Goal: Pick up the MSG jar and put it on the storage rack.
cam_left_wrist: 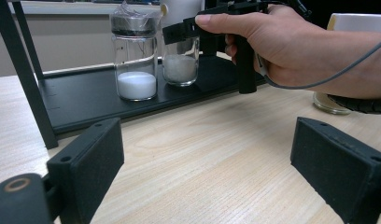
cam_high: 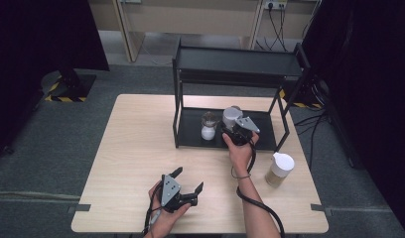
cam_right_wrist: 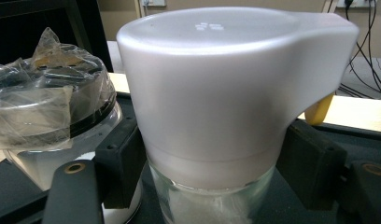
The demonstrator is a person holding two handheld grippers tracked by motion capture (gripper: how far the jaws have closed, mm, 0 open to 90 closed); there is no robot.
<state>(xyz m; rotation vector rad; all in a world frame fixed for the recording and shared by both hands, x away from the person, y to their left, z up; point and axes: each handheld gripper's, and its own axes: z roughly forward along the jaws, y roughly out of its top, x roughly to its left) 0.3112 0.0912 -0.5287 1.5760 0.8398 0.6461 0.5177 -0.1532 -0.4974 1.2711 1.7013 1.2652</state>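
White-lidded jar point(cam_right_wrist: 212, 116), on the rack's lower shelf point(cam_high: 190, 136) near its front edge, is pinched by the right claw point(cam_high: 234, 130); the wrapped jar point(cam_high: 208, 126) beside risks being knocked; left claw point(cam_high: 189, 184) spread.

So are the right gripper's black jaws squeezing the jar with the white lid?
Touching. In the right gripper view, the right gripper has a black pad pressed against each side of the white-lidded glass jar, just under the lid, with no gap showing.

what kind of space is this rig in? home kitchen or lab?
Most likely a lab or recording room, not a kitchen: dark curtains flank a lone wooden table, hazard-striped tape marks the grey floor, and loose cables run to wall sockets behind the black shelf rack.
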